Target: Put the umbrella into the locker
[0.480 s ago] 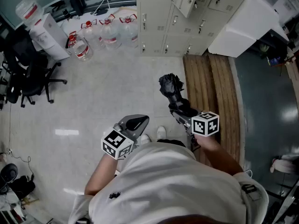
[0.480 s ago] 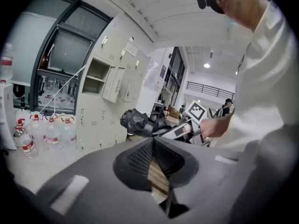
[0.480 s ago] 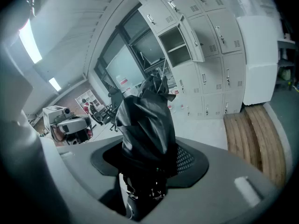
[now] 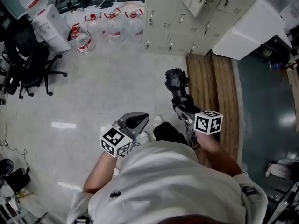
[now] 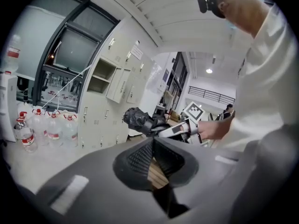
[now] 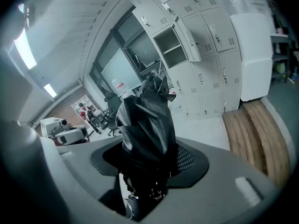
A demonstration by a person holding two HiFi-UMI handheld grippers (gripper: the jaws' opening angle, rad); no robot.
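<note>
The right tool (image 4: 181, 107) carries the folded black umbrella (image 4: 176, 82) over the pale floor (image 4: 107, 87), aimed toward the bank of beige lockers (image 4: 168, 29). By my reading, the step in hand is the approach to the open compartment (image 6: 169, 48) in the upper rows, whose door (image 6: 187, 38) swings outward. To do it well, the grip should stay firm and low on the bundle, with the free end leading. The umbrella should go in lengthwise and square to the opening, clear of the door's edge so that loose fabric does not snag. The tool should let go only once the weight rests inside. The wooden planks (image 4: 212, 87) lying on the floor before the right-hand lockers call for careful footing.

In the right gripper view the jaws stand wide and press on either side of the umbrella's lower part. This is probably near its handle, though the crumpled fabric hides exactly where. The rest of the umbrella juts out beyond the jaws, forward and somewhat downward. It hangs in the air, well apart from the lockers.

The left tool (image 4: 139, 121) has its jaws drawn together at the tips with nothing between them. It is held near the person's waist, beside the right tool and not touching the umbrella.
</note>
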